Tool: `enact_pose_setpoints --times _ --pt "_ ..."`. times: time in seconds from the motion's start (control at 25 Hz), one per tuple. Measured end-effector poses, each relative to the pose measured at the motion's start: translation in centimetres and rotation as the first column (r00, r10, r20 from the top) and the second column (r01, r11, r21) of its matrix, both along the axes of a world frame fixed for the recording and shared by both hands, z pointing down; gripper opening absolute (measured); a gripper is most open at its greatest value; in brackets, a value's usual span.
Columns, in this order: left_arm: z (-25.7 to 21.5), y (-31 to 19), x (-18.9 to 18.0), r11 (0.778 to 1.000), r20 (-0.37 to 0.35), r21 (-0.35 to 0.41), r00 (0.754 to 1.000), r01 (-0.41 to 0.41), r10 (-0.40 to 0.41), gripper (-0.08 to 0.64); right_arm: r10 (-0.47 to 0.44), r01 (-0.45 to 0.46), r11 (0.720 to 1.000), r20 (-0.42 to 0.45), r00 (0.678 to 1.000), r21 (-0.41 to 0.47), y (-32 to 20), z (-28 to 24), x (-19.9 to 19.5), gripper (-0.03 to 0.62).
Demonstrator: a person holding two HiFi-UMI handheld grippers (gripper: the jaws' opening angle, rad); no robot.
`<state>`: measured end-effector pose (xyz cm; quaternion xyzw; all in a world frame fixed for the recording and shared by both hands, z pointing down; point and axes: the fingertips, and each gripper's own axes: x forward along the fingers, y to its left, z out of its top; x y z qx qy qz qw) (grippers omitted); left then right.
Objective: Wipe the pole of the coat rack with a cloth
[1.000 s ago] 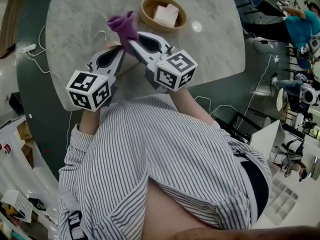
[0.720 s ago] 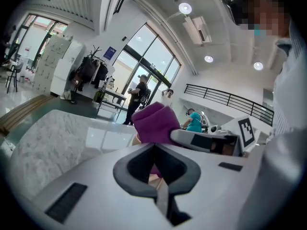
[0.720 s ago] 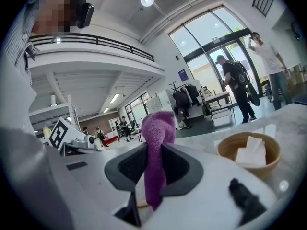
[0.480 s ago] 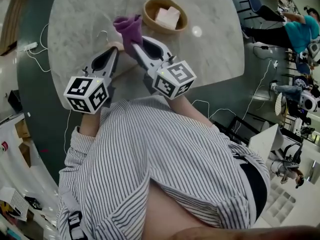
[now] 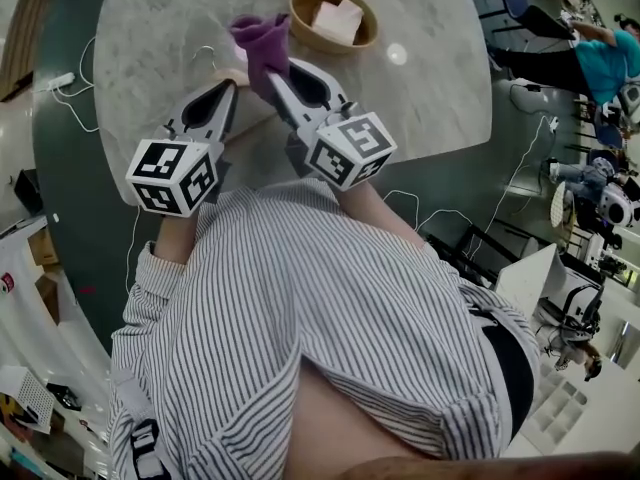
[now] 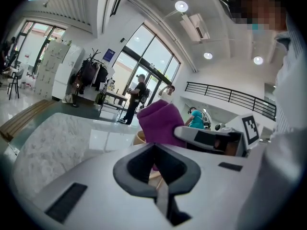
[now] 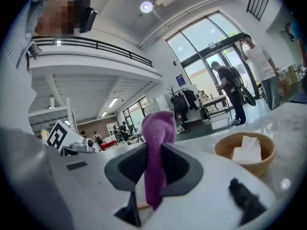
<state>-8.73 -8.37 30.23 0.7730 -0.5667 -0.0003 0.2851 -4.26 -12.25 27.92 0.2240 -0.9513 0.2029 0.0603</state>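
Note:
A purple cloth (image 5: pixel 262 46) sticks out of my right gripper (image 5: pixel 272 76), which is shut on it; the cloth runs between the tips of the right gripper (image 7: pixel 154 152) with its purple top (image 7: pixel 159 126) above them. My left gripper (image 5: pixel 226 92) is held beside it, shut, with nothing visible between its tips (image 6: pixel 153 147). From the left gripper view the cloth (image 6: pixel 160 121) and the right gripper (image 6: pixel 206 138) sit just beyond. Both hang over a marble table (image 5: pixel 150 28). A coat rack (image 7: pixel 184 99) with dark clothes stands far off by the windows.
A wooden bowl (image 5: pixel 306 28) holding folded white cloth sits on the table just past the grippers. A thin wire hook (image 5: pixel 203 60) lies by the left gripper. White cables (image 5: pixel 75 93) trail off the table's left edge. People stand near the glass doors (image 6: pixel 136 97).
Both grippers and the purple cloth have shifted a little forward, closer to the wooden bowl. The grip on the cloth is unchanged.

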Motion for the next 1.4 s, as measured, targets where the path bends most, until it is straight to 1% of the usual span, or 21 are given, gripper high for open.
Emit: enact_pose_setpoints --times 0.48,0.88,1.4 --pt "0.3 0.2 0.2 1.0 0.001 -0.006 1.0 -0.011 0.011 0.011 -0.021 0.022 1.0 -0.037 0.999 0.018 0.7 0.5 -0.2 0.083" --pt "0.3 0.1 0.1 1.0 -0.002 -0.009 1.0 -0.005 0.004 0.012 -0.043 0.044 0.999 -0.054 0.998 0.031 0.9 0.5 -0.5 0.083" --pt "0.4 0.4 0.1 1.0 0.001 -0.01 1.0 0.001 -0.001 0.011 -0.037 0.039 0.999 -0.067 0.997 0.026 1.1 1.0 -0.3 0.083"
